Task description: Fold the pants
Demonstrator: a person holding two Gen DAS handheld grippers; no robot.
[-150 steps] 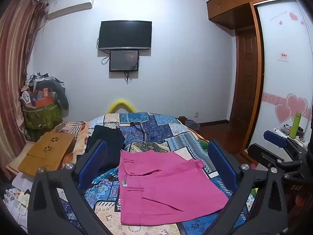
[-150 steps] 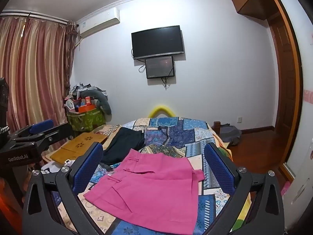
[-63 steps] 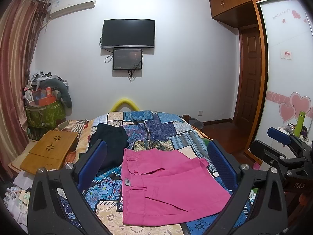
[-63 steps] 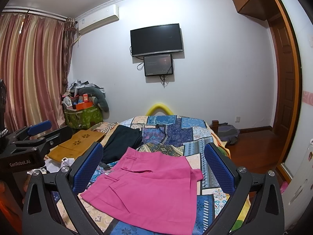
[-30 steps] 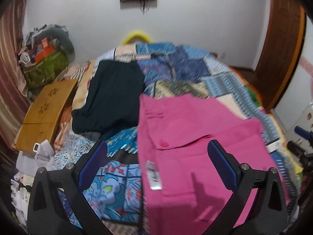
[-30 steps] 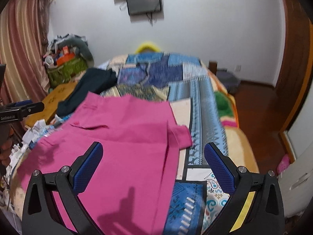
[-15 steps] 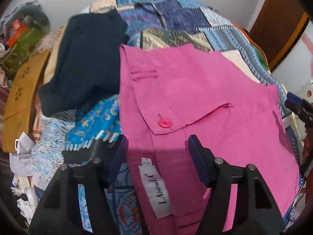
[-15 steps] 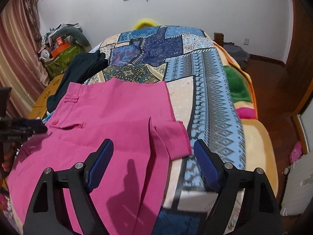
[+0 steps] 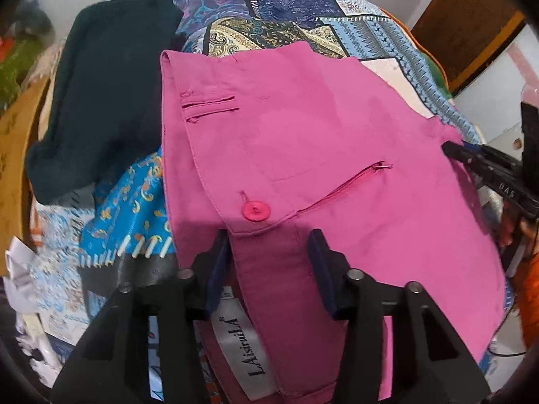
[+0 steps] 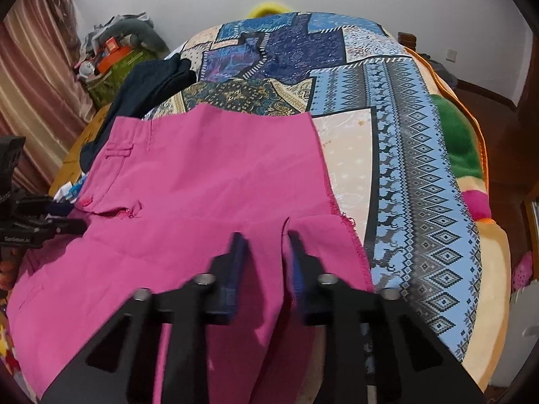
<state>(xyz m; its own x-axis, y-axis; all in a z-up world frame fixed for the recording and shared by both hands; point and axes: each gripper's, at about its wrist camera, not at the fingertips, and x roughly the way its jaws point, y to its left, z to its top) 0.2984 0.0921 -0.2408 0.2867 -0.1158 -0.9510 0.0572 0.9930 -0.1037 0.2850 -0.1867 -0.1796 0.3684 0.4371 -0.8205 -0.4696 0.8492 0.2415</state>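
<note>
1. Pink pants (image 9: 320,141) spread flat on patchwork bedspread (image 10: 397,107), waistband at 9 o'clock, hem at 3 o'clock.
2. Left gripper (image 9: 269,245) low over open waistband, just below pink button (image 9: 255,210); fingers part-spread astride the cloth, not clenched. White label (image 9: 246,353) at 6 o'clock.
3. Right gripper (image 10: 266,249) at frayed hem; fingers narrowed with fabric between them, true pinch impossible to tell.
4. Dark garment (image 9: 104,101) at 10 o'clock, touching the waistband.

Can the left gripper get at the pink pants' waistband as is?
Probably yes: the left gripper already straddles the pink pants' waistband just below the button, jaws part-open, nothing between.
</note>
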